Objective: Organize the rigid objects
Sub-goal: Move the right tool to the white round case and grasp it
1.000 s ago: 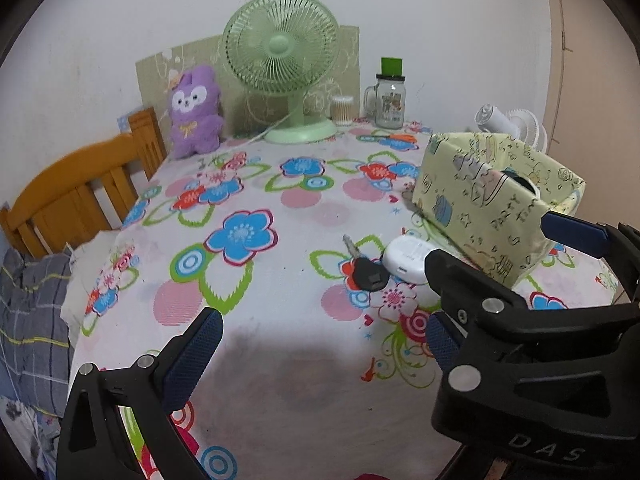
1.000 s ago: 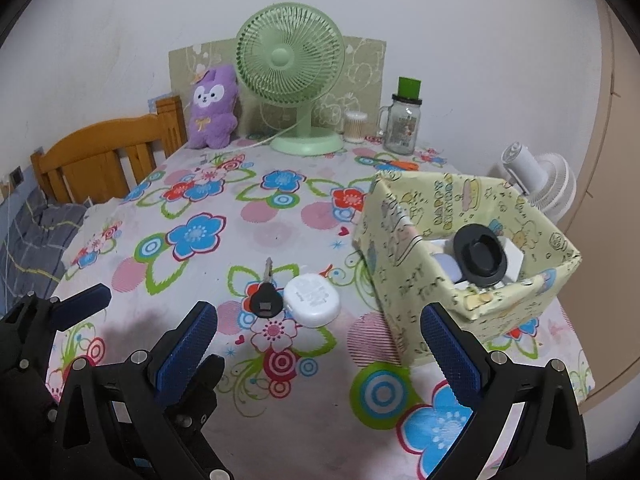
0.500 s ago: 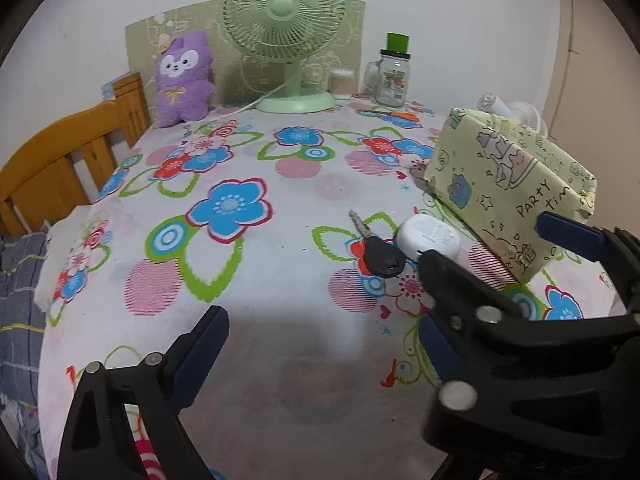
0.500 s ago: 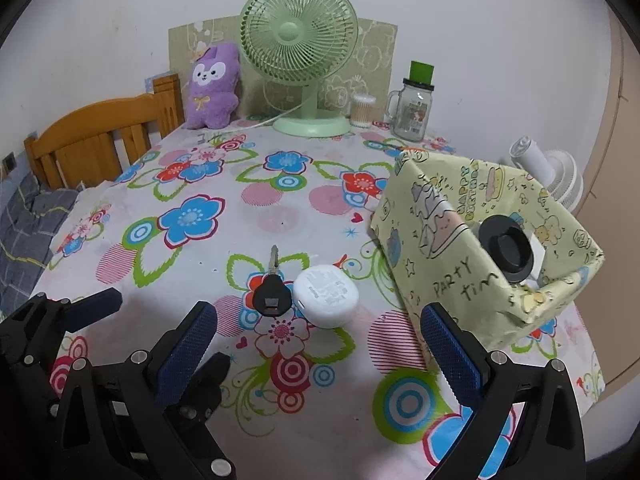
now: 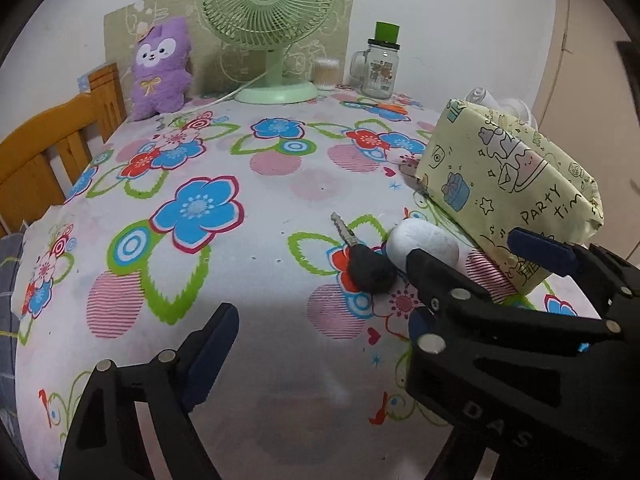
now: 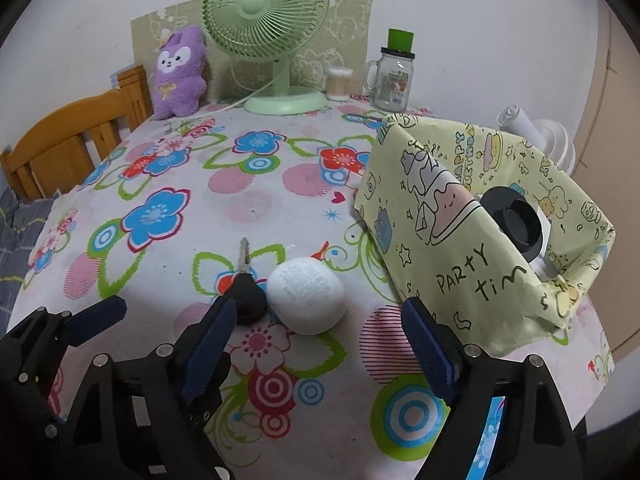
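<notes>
With a black lid (image 6: 516, 220) and seemingly more already in the box (image 6: 472, 280), the key (image 6: 248, 296) and white case (image 6: 306, 294) remain on the desk (image 6: 256, 208), right tongs (image 6: 316, 344) closing emptily toward them, left tongs (image 5: 316, 344) likewise unladen.

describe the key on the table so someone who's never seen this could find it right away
Start at the yellow patterned party box on the right of the flowered tablecloth. Just left of it lies a white rounded case, and the key lies right beside that, blade pointing toward the green fan. It is the only metal-bladed thing there, with a black head.
</notes>
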The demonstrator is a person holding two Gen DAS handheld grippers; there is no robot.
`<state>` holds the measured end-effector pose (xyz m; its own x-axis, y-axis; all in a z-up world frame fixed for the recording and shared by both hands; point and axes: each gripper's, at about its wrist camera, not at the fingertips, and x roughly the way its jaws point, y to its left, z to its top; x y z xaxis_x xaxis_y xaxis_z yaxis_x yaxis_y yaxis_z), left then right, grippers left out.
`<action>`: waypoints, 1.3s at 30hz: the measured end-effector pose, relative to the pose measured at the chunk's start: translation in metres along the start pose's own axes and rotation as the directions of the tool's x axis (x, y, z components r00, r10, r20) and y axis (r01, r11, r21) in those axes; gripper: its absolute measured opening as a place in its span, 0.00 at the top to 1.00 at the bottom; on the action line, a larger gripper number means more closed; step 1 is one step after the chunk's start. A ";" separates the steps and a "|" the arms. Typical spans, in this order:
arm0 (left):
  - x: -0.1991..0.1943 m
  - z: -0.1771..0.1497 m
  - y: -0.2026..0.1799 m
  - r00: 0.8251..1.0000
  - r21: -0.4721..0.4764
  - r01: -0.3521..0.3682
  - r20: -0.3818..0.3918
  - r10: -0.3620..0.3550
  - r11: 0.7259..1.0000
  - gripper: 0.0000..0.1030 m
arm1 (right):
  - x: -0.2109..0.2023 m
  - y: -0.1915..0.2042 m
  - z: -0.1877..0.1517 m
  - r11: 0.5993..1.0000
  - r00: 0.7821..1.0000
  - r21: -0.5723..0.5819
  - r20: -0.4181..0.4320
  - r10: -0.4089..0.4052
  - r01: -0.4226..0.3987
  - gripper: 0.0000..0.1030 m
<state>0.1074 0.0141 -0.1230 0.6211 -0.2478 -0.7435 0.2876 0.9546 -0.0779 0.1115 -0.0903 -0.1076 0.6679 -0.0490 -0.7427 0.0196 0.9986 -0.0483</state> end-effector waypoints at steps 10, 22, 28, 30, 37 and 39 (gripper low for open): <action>0.016 -0.001 -0.007 0.996 0.057 -0.072 -0.056 0.075 0.996 0.12 | 0.019 0.003 0.003 1.000 1.000 0.011 -0.012 -0.026 0.026 0.21; 0.022 0.000 0.000 0.993 0.013 -0.083 -0.079 0.083 0.996 0.00 | 0.034 0.006 0.003 1.000 0.999 0.014 -0.049 0.020 -0.020 0.45; 0.022 0.000 -0.002 0.992 -0.003 -0.098 -0.083 0.098 0.995 0.00 | 0.029 0.004 -0.001 0.999 0.998 0.009 -0.049 0.045 -0.044 0.45; 0.022 0.000 -0.003 0.991 0.000 -0.100 -0.087 0.100 0.995 0.00 | 0.026 0.000 -0.004 0.998 0.997 0.017 -0.050 0.054 -0.054 0.45; 0.018 0.000 -0.020 0.996 0.068 -0.052 -0.068 0.057 0.996 0.06 | 0.009 -0.016 -0.012 0.998 0.998 0.052 -0.047 0.049 -0.047 0.45; 0.018 0.002 -0.027 0.997 0.089 -0.040 -0.057 0.045 0.995 0.07 | 0.004 -0.021 -0.013 0.997 0.998 0.063 -0.041 0.048 -0.046 0.45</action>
<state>0.1125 -0.0167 -0.1327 0.5911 -0.1948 -0.7827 0.3264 0.9452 0.0113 0.1039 -0.1118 -0.1187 0.6368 -0.0012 -0.7711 0.0356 0.9990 0.0278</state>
